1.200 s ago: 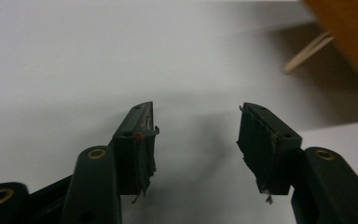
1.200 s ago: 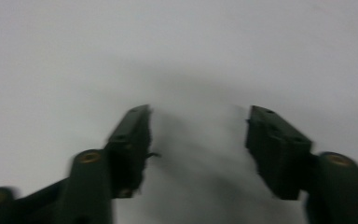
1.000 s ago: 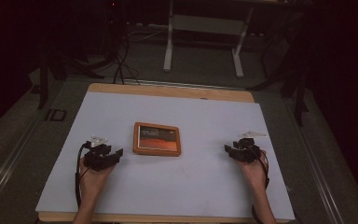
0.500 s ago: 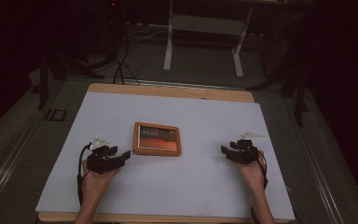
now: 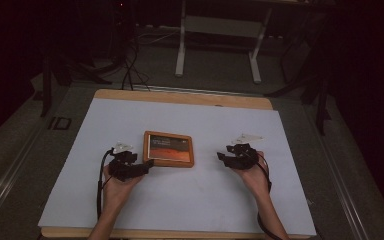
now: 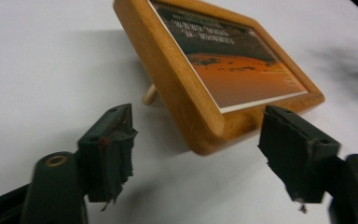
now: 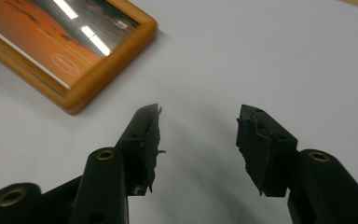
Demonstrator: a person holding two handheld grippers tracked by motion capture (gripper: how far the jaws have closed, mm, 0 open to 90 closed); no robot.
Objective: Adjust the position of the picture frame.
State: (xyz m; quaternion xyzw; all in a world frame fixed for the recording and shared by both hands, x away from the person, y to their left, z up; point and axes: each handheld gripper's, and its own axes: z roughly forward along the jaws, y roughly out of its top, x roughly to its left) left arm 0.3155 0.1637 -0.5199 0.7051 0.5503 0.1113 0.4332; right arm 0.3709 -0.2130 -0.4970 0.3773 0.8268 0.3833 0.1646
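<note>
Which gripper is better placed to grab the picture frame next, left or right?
Left, probably. The left gripper is open with the near corner of the wooden picture frame right before its jaws. The right gripper, also open, sits off to the frame's side with bare table between.

The picture frame (image 6: 186,93) is warm, orange-brown wood with a smooth, lightly varnished sheen and rounded corners; a pale wooden peg (image 6: 149,95) props it from behind. Its front pane (image 7: 70,28) is glossy and throws back bright streaks of ceiling light over an orange and dark print. The table (image 5: 190,200) has a matt, smooth white top with a bare wooden edge (image 5: 180,96). Each tool, the left tool (image 6: 205,154) and the right tool (image 7: 198,140), is matt black plastic with brass-coloured rivets, and the rubbery pads (image 6: 116,154) look worn, rough and frayed at the edges.
</note>
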